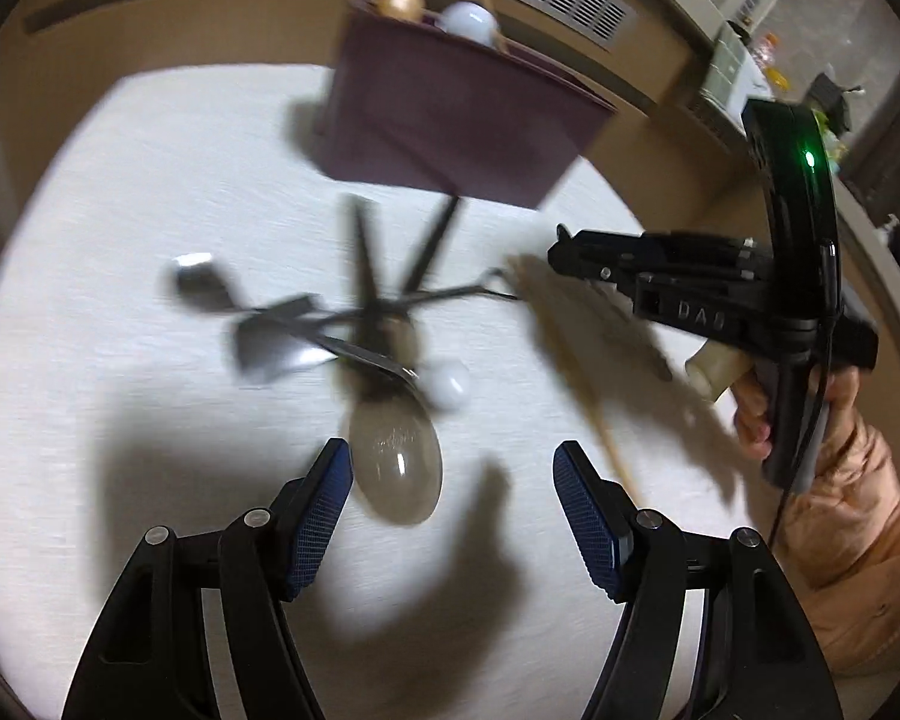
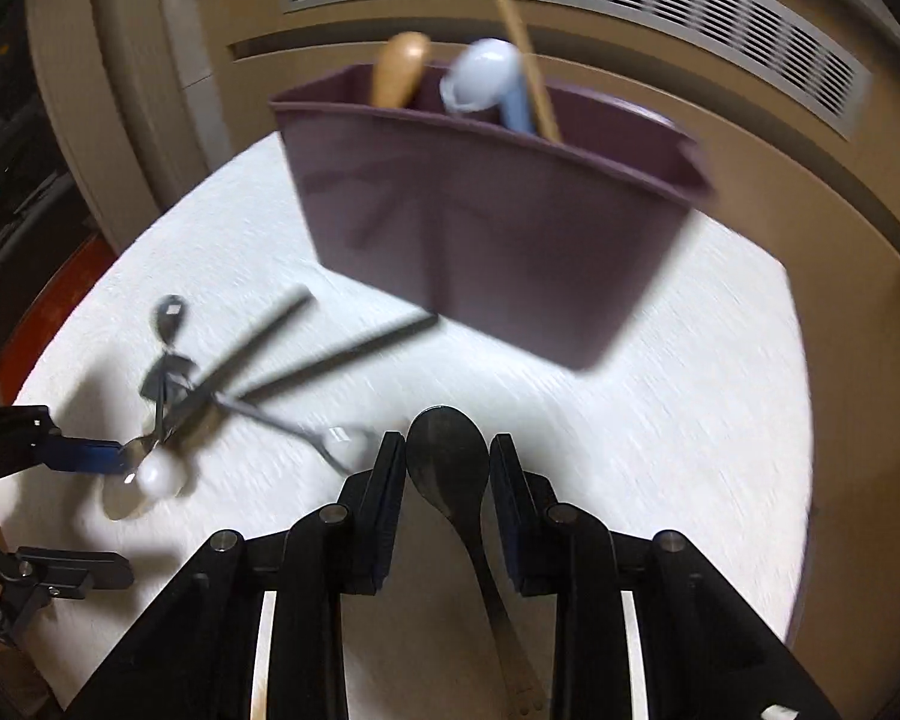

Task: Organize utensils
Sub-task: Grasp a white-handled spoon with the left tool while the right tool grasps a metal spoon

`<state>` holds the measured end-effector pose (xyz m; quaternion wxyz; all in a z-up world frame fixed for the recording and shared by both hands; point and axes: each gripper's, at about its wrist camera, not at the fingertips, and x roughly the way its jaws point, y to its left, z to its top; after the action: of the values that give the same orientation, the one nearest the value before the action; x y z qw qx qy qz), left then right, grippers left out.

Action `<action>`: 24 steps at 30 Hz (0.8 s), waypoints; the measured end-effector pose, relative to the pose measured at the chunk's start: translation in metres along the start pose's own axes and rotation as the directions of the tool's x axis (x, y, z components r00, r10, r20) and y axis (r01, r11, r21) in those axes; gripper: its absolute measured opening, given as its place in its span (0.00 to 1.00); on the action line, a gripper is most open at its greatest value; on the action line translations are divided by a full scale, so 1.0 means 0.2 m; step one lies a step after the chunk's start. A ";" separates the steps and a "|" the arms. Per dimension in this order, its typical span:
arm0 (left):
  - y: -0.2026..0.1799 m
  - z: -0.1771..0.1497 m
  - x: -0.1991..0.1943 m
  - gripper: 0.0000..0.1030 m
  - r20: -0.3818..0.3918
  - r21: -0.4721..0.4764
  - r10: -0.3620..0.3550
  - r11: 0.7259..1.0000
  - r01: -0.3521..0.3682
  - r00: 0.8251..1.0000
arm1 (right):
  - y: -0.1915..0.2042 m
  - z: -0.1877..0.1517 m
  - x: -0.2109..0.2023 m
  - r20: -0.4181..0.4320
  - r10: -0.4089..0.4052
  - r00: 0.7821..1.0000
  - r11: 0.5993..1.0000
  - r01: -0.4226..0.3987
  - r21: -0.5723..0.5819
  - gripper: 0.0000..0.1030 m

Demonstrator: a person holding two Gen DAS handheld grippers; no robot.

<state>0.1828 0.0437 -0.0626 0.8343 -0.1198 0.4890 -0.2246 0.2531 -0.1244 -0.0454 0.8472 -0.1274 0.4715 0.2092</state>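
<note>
A purple box [image 2: 486, 222] stands on the white tabletop [image 2: 690, 420]. Three things stick up out of it: one wooden spoon [image 2: 399, 69], one pale blue spoon [image 2: 486, 81] and one thin wooden stick [image 2: 525, 60]. In front of the box, a little to its left, lies one loose heap of utensils [image 1: 354, 324]: two black chopsticks, some metal pieces, one white spoon and one clear spoon [image 1: 397, 468]. The picture is blurred, so the metal pieces cannot be counted.

The right gripper [image 2: 447, 468] points steeply down in front of the box. One dark spoon [image 2: 450, 462] sits between its jaws, bowl toward the box, handle running back under the gripper. The jaws stand close at both sides of the bowl; whether they press on it I cannot tell.

The left gripper [image 1: 453, 474] points down over the heap. Its jaws are apart and hold nothing; the clear spoon lies just beside the left one.
</note>
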 end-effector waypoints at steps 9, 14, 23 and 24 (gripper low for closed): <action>-0.14 0.20 0.01 0.68 0.018 0.138 -0.041 0.990 0.038 0.999 | -0.17 -0.17 -0.07 -0.007 0.021 1.000 0.998 -0.021 0.062 0.27; 0.08 0.27 -0.01 0.68 0.029 0.052 0.119 0.991 -0.120 0.992 | -0.21 -0.25 -0.13 0.004 0.037 0.999 0.994 -0.037 0.098 0.32; 0.02 0.00 -0.03 0.68 -0.068 0.074 0.055 0.996 -0.050 0.996 | -0.22 -0.28 -0.07 -0.023 0.069 0.997 0.989 -0.065 0.135 0.33; -0.02 -0.02 -0.02 0.68 -0.085 0.086 0.035 0.996 -0.028 0.996 | -0.21 -0.27 -0.07 -0.019 0.065 0.998 0.991 -0.062 0.119 0.33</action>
<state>0.1768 0.0422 -0.0596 0.8202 -0.0668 0.5164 -0.2368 0.2267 -0.1860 -0.0615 0.8407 -0.0644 0.4966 0.2062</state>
